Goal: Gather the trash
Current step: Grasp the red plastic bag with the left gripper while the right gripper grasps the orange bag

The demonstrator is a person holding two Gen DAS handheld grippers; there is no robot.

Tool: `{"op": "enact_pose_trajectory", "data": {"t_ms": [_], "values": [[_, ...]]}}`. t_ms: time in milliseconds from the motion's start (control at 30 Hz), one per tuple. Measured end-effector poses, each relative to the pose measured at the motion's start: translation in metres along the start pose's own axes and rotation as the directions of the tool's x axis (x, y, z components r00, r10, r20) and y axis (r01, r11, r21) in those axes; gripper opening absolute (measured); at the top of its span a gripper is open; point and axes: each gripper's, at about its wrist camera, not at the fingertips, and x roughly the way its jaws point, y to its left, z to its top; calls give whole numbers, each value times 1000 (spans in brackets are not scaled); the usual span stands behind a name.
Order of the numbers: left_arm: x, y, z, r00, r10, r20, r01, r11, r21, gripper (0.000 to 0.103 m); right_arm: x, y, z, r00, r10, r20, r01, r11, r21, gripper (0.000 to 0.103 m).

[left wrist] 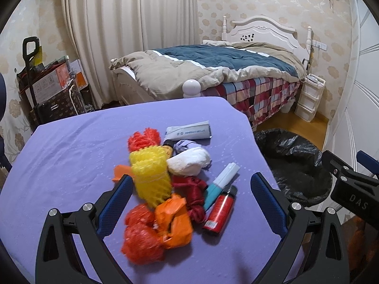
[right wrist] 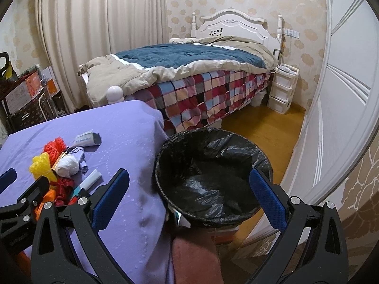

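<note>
A pile of trash lies on the purple-covered table (left wrist: pixel 71 146): yellow foam net (left wrist: pixel 151 172), orange-red nets (left wrist: pixel 139 239), orange plastic bag (left wrist: pixel 174 220), dark red net (left wrist: pixel 191 196), red tube (left wrist: pixel 220 210), teal-white tube (left wrist: pixel 222 182), white crumpled wad (left wrist: pixel 189 163), grey packet (left wrist: pixel 189 131). My left gripper (left wrist: pixel 190 184) is open and empty, hovering over the pile. My right gripper (right wrist: pixel 189 179) is open and empty above the black-lined trash bin (right wrist: pixel 213 172), which stands right of the table. The pile also shows in the right wrist view (right wrist: pixel 61 165).
A bed (left wrist: pixel 225 71) with a plaid sheet stands beyond the table. A white drawer unit (left wrist: pixel 310 97) is by the headboard. Boxes and a cart (left wrist: pixel 47 87) stand at the left by the curtain. A white wardrobe (right wrist: pixel 336 118) lines the right side.
</note>
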Motion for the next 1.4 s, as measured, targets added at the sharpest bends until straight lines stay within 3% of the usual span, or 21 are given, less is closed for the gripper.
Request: {"op": "enact_pose_trajectory", "data": {"t_ms": [200, 333, 900, 1100, 1400], "values": [[-14, 29, -12, 999, 38, 2, -38, 999, -13, 96, -6, 14, -6, 999, 47, -27, -47, 999, -13, 82], [-21, 45, -18, 998, 65, -9, -65, 998, -18, 96, -9, 25, -14, 996, 81, -47, -82, 996, -29, 79], [-15, 73, -44, 993, 73, -90, -79, 995, -65, 96, -13, 53, -23, 987, 129, -97, -137, 987, -85, 79], [-8, 92, -54, 985, 124, -122, -134, 988, -73, 96, -10, 57, -24, 985, 136, -107, -145, 986, -82, 79], [-18, 124, -55, 968, 227, -104, -237, 967, -97, 96, -5, 63, -25, 981, 147, -124, -159, 983, -88, 79]]}}
